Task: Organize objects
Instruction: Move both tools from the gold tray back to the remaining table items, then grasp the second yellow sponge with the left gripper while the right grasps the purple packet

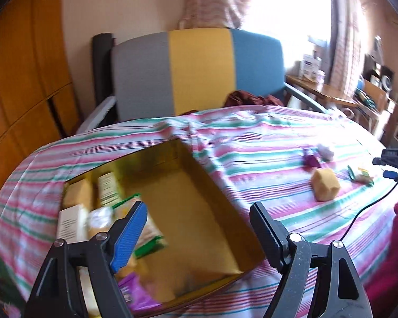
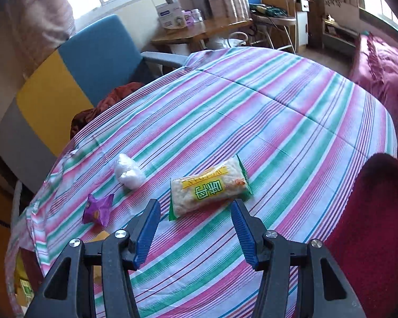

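Left gripper (image 1: 199,221) hangs over the box (image 1: 215,185), jaws wide apart, nothing between them. Box sits on the striped cloth (image 1: 265,143), open top, yellow-brown inside. Its left part holds several packets and small cartons, blurred; a green-edged packet (image 1: 146,234) lies just under the blue finger pad (image 1: 131,235), a purple wrapper (image 1: 135,294) near the box's near corner. Right part of the box floor is bare.

On the cloth right of the box, well apart from it: a tan lump (image 1: 325,185), a purple packet (image 1: 311,160), a white wad (image 1: 325,150), and a green-yellow packet (image 1: 360,176) near the right edge.

Right gripper (image 2: 196,228) hovers low over the cloth (image 2: 278,111), jaws wide apart, holding nothing. The snack packet (image 2: 209,188) with yellow-green label lies flat just ahead of the fingertips, not touched. Left of it, the white wad (image 2: 128,172); nearer and further left, the purple packet (image 2: 96,209). All three are separate from each other.

A chair (image 2: 92,53) with grey, yellow and blue panels stands behind the table, dark red cloth (image 2: 111,98) on its seat.
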Motion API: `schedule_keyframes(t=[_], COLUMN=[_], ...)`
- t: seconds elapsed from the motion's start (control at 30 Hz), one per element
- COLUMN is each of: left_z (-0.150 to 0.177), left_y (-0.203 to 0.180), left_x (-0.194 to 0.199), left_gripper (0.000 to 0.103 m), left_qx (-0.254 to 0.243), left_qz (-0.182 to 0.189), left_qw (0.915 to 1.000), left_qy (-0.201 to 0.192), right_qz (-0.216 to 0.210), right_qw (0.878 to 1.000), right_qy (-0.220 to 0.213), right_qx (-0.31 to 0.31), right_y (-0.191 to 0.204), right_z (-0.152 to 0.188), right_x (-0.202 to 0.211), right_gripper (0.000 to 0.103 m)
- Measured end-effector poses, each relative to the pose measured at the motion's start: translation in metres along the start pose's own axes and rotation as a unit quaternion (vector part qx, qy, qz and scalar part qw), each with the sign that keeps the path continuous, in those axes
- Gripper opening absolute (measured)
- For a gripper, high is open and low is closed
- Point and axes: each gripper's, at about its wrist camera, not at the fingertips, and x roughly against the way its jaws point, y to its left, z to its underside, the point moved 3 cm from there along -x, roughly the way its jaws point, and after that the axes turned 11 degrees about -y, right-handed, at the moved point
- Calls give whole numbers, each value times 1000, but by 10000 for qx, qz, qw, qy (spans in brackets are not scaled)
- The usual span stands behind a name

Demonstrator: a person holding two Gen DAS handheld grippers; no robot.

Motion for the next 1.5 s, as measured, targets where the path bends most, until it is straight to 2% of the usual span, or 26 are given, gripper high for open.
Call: schedule_keyframes(t=[0.17, 0.37, 0.5, 0.63, 0.73, 0.9, 1.0, 1.07, 1.1, 1.13, 1.17, 1.3, 1.5], left_z=[-10, -16, -16, -11, -9, -7, -2, 4, 8, 11, 15, 19, 35], left_y=[-43, -99, -140, -178, -199, -229, -242, -246, -246, -244, -241, -221, -173], left_x=[-21, -51, -72, -102, -120, -147, -163, -173, -177, -179, -180, -164, -140], left_gripper=[80, 83, 86, 87, 87, 88, 90, 89, 80, 63, 59, 54, 55], left_qx=[-205, -380, -601, -586, -476, -435, -554, -635, -644, -606, -464, -340, -166], left_qz=[464, 998, 1403, 1808, 1924, 1841, 1785, 1716, 1741, 1785, 1978, 2005, 1770], left_qw=[9986, 9934, 9864, 9757, 9714, 9706, 9702, 9707, 9698, 9688, 9646, 9683, 9763], left_qy=[139, 417, 615, 1093, 1306, 1489, 1544, 1558, 1582, 1611, 1682, 1448, 1237], right_qz=[-87, -229, -319, -419, -463, -481, -502, -547, -550, -543, -543, -626, -723], right_qw=[9989, 9985, 9981, 9967, 9955, 9917, 9902, 9897, 9899, 9904, 9908, 9911, 9910], right_qy=[187, 290, 371, 428, 396, 307, 415, 539, 572, 599, 633, 790, 1049], right_qx=[-431, -414, -385, -540, -732, -1150, -1237, -1207, -1176, -1124, -1071, -873, -411], right_y=[-11, -9, -6, -10, -16, -30, -32, -30, -28, -27, -25, -16, 3], right_z=[2, 4, 5, 5, 2, -3, -1, 1, 2, 3, 4, 8, 17], right_x=[-6, -8, -11, -12, -12, -11, -16, -20, -21, -23, -24, -28, -34], right_gripper=[56, 56, 57, 57, 57, 62, 63, 63, 63, 63, 63, 64, 64])
